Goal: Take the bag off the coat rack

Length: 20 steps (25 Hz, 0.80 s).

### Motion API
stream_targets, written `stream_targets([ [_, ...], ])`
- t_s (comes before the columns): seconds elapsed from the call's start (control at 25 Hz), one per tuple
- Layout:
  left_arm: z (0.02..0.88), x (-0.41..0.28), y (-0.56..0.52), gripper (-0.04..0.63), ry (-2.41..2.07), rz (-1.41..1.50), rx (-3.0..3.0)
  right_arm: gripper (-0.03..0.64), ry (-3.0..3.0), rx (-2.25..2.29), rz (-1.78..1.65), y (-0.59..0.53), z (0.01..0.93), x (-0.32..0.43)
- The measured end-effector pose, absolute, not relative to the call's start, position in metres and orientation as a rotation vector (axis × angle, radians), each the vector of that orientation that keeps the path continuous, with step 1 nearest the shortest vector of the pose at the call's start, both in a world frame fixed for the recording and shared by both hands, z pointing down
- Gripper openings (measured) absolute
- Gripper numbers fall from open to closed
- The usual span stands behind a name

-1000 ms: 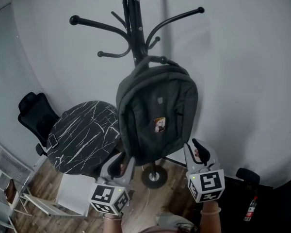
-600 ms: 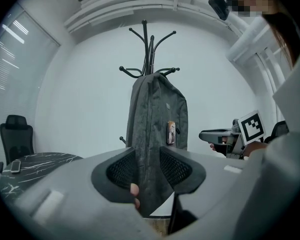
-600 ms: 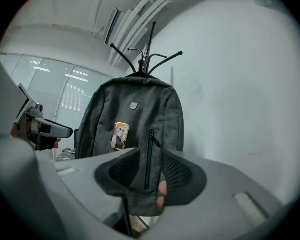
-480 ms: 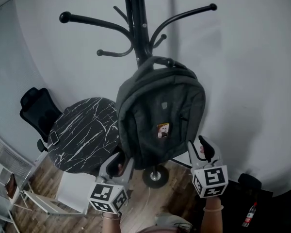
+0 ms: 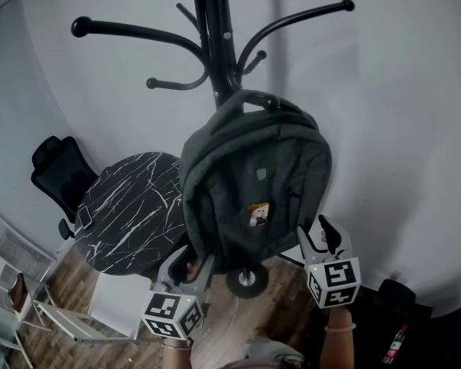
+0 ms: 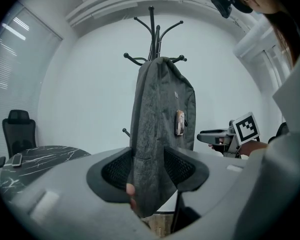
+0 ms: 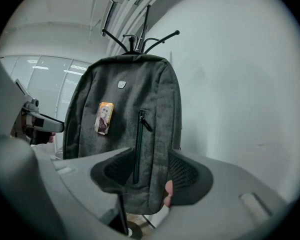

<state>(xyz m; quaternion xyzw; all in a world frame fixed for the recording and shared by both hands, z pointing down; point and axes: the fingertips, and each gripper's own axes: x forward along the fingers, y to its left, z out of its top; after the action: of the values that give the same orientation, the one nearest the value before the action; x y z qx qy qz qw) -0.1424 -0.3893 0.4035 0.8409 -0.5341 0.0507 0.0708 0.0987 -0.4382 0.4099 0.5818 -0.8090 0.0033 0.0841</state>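
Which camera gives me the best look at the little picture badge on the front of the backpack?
The right gripper view: it faces the front of the backpack, so the badge looks largest and upright. The head view shows the badge smaller and from above. The left gripper view catches it nearly edge-on.

Bag (image 5: pixel 253 175) hangs on the coat rack (image 5: pixel 216 44) — table (image 5: pixel 131 206) to its left, chair (image 5: pixel 58 177) beyond.

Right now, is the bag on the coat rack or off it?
On. The bag hangs from the coat rack by its top handle, its body dangling above the rack's base.
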Motion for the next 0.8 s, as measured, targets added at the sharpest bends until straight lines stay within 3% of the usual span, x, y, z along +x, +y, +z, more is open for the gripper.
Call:
stream_targets([
  [0.8,0.431,-0.145,-0.42,0.229,-1.613,0.202,2.456,0.282,-2.453,1.656,0.228,-0.486,0.466,0.111],
])
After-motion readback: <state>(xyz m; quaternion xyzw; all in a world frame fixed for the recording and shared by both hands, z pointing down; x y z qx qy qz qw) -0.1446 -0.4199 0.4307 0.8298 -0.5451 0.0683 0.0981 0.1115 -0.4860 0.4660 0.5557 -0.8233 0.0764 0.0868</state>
